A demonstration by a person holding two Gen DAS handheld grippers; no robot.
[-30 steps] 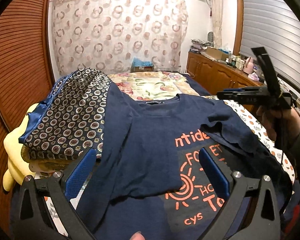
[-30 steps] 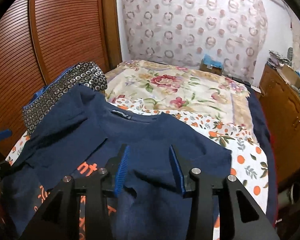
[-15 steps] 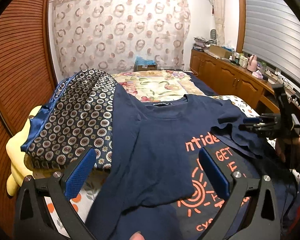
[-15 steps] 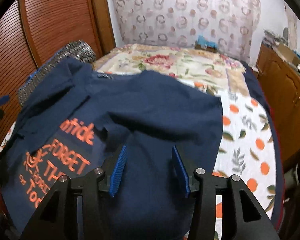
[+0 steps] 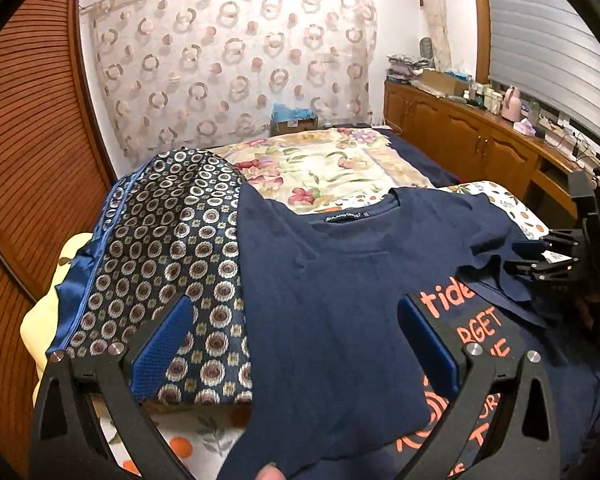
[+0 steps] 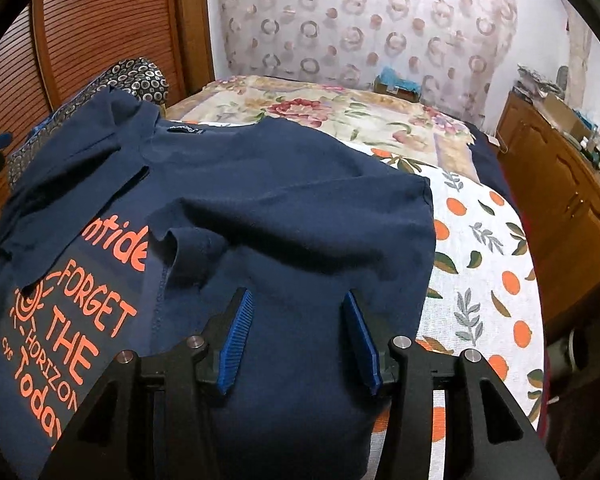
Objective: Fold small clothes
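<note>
Two side panels of the navy t-shirt (image 5: 332, 300) are already folded inward; it lies chest-up on the bed (image 5: 332, 168), orange print showing down the middle.

Left wrist view: left gripper (image 5: 296, 344) has its jaws spread wide, nothing between the blue pads, hovering over the shirt's left folded panel. That panel's outer edge lies against the patterned silk bundle (image 5: 168, 248) beside it. Right gripper (image 5: 536, 254) is visible at the far side, low near the folded-in right sleeve; can't tell from here whether it pinches cloth.

Right wrist view: right gripper (image 6: 296, 336) jaws parted, pads apart above the shirt's (image 6: 300, 200) right folded panel, no fabric caught. Sleeve fold is rumpled, with a ridge just ahead of the pads. Print strip runs down the left of the frame.

Judgement: side folds done, crosswise fold pending. To do it well:
- flatten the rumpled sleeve first
- each gripper takes a hem corner, catching both layers
- lift level, carry toward the collar
- keep the left edge off the silk bundle
</note>
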